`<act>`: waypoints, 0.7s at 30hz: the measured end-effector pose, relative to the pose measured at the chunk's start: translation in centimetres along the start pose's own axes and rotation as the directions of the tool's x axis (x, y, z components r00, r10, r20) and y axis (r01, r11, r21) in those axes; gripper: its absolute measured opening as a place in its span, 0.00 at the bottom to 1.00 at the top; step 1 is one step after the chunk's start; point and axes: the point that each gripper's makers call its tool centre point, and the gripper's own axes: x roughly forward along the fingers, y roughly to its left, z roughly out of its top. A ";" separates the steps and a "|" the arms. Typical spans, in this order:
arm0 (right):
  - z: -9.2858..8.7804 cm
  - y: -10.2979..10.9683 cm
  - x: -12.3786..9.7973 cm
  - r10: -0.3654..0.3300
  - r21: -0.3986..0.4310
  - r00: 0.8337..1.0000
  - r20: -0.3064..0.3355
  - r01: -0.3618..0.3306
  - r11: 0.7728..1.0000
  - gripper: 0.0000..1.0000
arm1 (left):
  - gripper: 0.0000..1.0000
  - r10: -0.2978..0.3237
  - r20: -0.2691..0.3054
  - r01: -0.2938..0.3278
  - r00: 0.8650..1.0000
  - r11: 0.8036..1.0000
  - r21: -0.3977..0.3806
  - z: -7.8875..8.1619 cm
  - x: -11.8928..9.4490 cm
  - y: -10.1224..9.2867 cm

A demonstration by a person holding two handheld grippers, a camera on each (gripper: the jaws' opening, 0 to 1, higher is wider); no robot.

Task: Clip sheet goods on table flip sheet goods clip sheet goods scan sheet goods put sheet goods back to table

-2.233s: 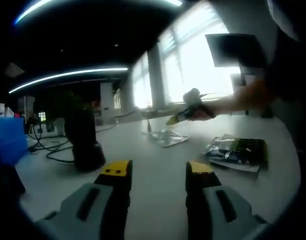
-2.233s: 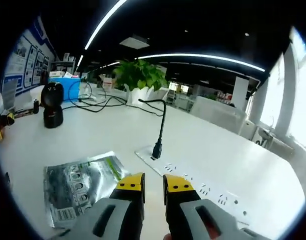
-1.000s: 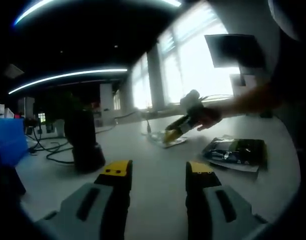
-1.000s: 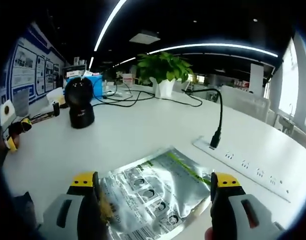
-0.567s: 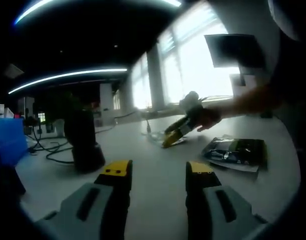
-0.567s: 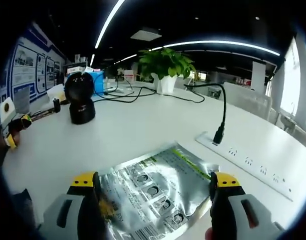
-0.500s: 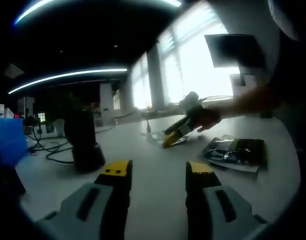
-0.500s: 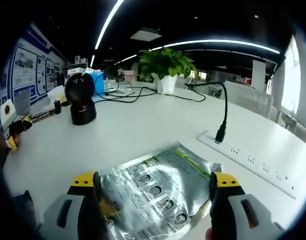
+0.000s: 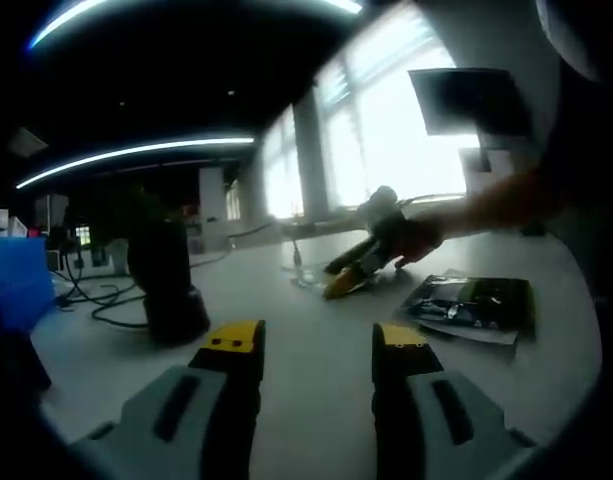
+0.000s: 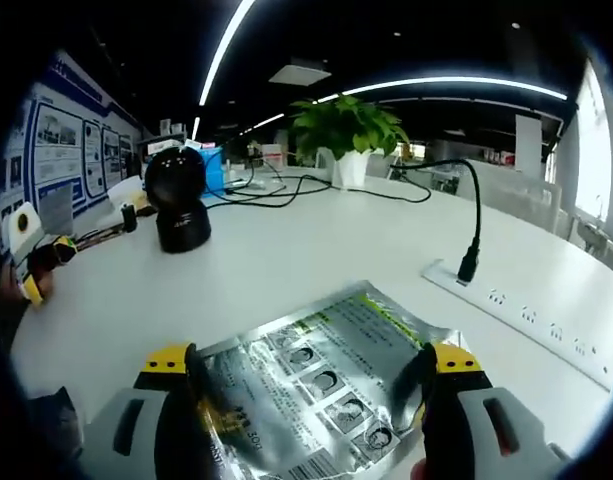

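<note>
A silver foil sheet packet (image 10: 316, 385) with printed faces lies flat on the white table (image 10: 286, 260). My right gripper (image 10: 306, 365) stands wide open, one jaw at each side of the packet's near end. Seen from the left gripper view, the right gripper (image 9: 351, 272) is held by a hand (image 9: 411, 235) and tips down at the silver packet (image 9: 304, 272). A second, dark packet (image 9: 476, 303) lies to the right. My left gripper (image 9: 316, 342) hangs open over bare table with nothing between its fingers.
A black dome scanner (image 10: 179, 200) stands on the table, also near my left gripper (image 9: 166, 290). A white power strip (image 10: 546, 320) with a black plugged cable (image 10: 473, 250) lies at the right. A potted plant (image 10: 351, 130) and cables sit behind.
My right gripper has opened wide and come down low over the silver packet, its jaws now straddling it. The left gripper has stayed still.
</note>
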 end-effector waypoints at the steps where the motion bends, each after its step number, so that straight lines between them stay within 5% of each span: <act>1: 0.0 0.1 0.0 0.000 0.000 1.000 0.001 0.000 1.000 0.86 | 0.35 0.000 0.000 0.000 1.000 1.000 0.000 0.0 0.0 0.0; 21: 0.0 -0.8 -0.1 0.004 -0.006 1.000 -0.002 -0.004 1.000 0.89 | 0.35 -0.006 -0.004 0.006 1.000 1.000 0.006 0.1 0.1 -0.4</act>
